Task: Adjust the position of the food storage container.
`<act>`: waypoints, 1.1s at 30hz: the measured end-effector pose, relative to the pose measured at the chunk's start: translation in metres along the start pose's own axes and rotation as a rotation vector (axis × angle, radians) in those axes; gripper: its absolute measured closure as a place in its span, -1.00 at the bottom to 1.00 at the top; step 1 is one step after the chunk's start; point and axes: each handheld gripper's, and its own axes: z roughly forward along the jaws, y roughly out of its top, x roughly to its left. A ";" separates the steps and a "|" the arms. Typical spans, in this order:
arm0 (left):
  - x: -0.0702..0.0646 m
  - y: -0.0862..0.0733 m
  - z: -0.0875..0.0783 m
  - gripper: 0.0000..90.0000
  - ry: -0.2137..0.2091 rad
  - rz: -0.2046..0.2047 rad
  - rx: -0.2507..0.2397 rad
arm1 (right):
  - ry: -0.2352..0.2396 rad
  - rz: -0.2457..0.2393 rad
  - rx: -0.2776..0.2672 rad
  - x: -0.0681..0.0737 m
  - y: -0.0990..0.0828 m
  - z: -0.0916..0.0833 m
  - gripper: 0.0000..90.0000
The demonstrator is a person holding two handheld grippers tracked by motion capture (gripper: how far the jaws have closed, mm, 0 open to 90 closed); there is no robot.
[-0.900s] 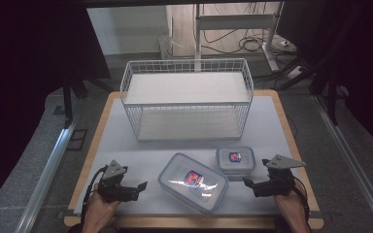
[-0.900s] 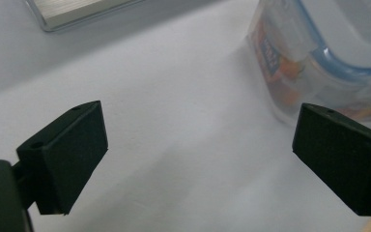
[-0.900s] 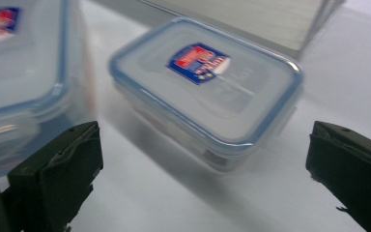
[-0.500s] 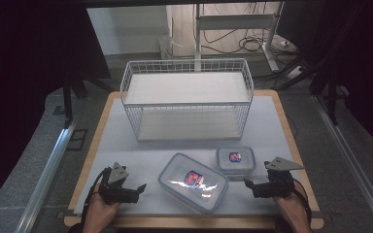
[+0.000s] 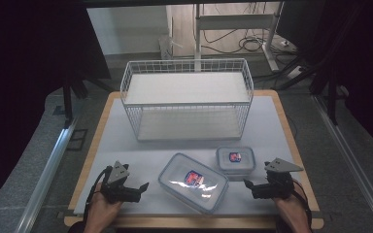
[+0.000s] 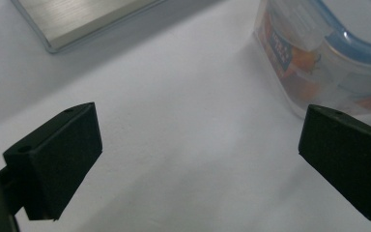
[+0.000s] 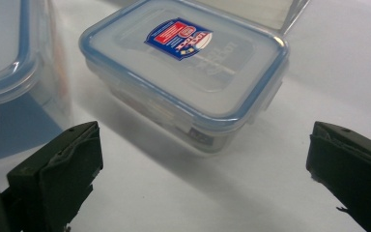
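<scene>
left gripper (image 5: 143, 186): released, jaws spread wide, nothing between them; held low over the tabletop (image 5: 126, 145) at its near left corner, jaws pointing toward the large container.
right gripper (image 5: 249, 184): released, jaws wide apart, nothing between them; held low at the near right corner, jaws pointing in toward the containers.
large container (image 5: 193, 181): clear box, blue-rimmed lid, red-blue label on top; lies flat on the tabletop between the two grippers, just ahead of the left gripper's jaws, apart from them. In the left gripper view its corner (image 6: 328, 53) sits ahead and off toward the right-hand jaw, not touching.
small container (image 5: 235, 160): same kind, lid clipped on, label on top; beyond and to the inner side of the right gripper, near it, not touching. In the right gripper view it (image 7: 188, 72) sits straight ahead between the jaw lines, farther out than the tips.
containers to each other: small one just beside the far right corner of the large one; can't tell if they touch.
wire basket (image 5: 187, 97): white, two-tier, upright, well ahead of both grippers at the far side of the tabletop.
hands: left hand (image 5: 102, 211) and right hand (image 5: 291, 208) come in from the near edge, each wrapped on its gripper.
tabletop: white mat on a wood-edged board.
</scene>
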 end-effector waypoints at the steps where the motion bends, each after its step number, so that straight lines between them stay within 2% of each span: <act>1: 0.000 0.000 0.000 -0.97 0.002 0.000 -0.004 | -0.006 -0.001 -0.002 0.000 0.000 0.000 -1.00; 4: 0.001 0.000 -0.001 -0.97 0.008 0.013 -0.011 | -0.015 0.012 -0.009 0.001 0.002 0.000 -1.00; 8: 0.002 0.000 0.001 -0.97 0.014 0.061 -0.007 | -0.023 0.037 -0.017 0.000 0.004 0.001 -1.00; 10: 0.003 0.001 0.002 -0.97 0.025 0.082 -0.002 | -0.042 0.047 -0.018 0.000 0.006 0.003 -1.00; 12: 0.003 0.002 0.001 -0.97 0.034 0.090 -0.004 | -0.049 0.060 -0.021 0.000 0.009 0.004 -1.00; 16: 0.002 0.003 0.001 -0.97 0.045 0.100 -0.010 | -0.026 0.055 -0.024 0.001 0.014 0.005 -1.00; 21: 0.002 0.004 0.001 -0.96 0.054 0.110 -0.004 | 0.026 0.044 -0.019 0.002 0.023 0.006 -1.00; 25: 0.001 0.005 0.001 -0.96 0.045 0.098 -0.020 | 0.022 0.045 -0.019 0.002 0.032 0.006 -0.72; 33: -0.001 0.007 -0.002 -0.94 0.041 0.092 -0.006 | 0.107 0.041 0.019 -0.002 0.045 0.014 0.12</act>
